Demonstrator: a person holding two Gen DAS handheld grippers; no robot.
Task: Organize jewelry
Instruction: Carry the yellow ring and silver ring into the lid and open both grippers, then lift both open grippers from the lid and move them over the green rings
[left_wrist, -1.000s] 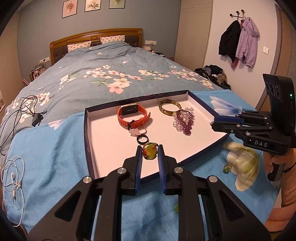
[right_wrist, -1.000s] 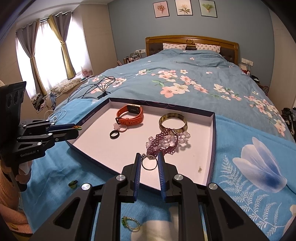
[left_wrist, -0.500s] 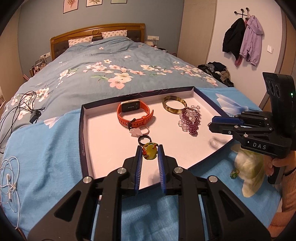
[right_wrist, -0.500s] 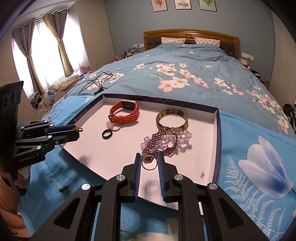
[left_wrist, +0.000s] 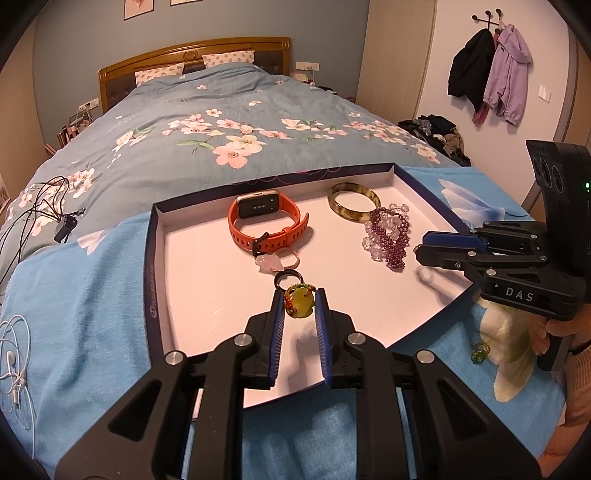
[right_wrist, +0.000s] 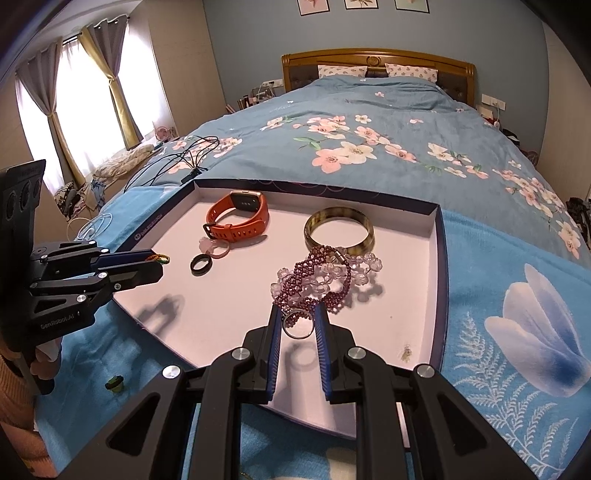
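Tray has five pieces: one orange watch, one bangle, one beaded bracelet, one pink ring, one black ring. Left gripper pinches a yellow-stone ring, right gripper a silver ring.

Bed with a grey-blue floral duvet, wooden headboard at the far end, two patterned pillows against it. Brighter blue flower-print blanket spread over the near part of the bed. On the blanket: shallow dark-rimmed tray with a pale pink floor, holding jewelry. Loose on the blanket beside the tray: small green ring off the tray's near right corner in the left wrist view, small dark green piece near the other corner in the right wrist view. White earphone cable on the blanket's edge. Black cables with a small black adapter on the duvet.
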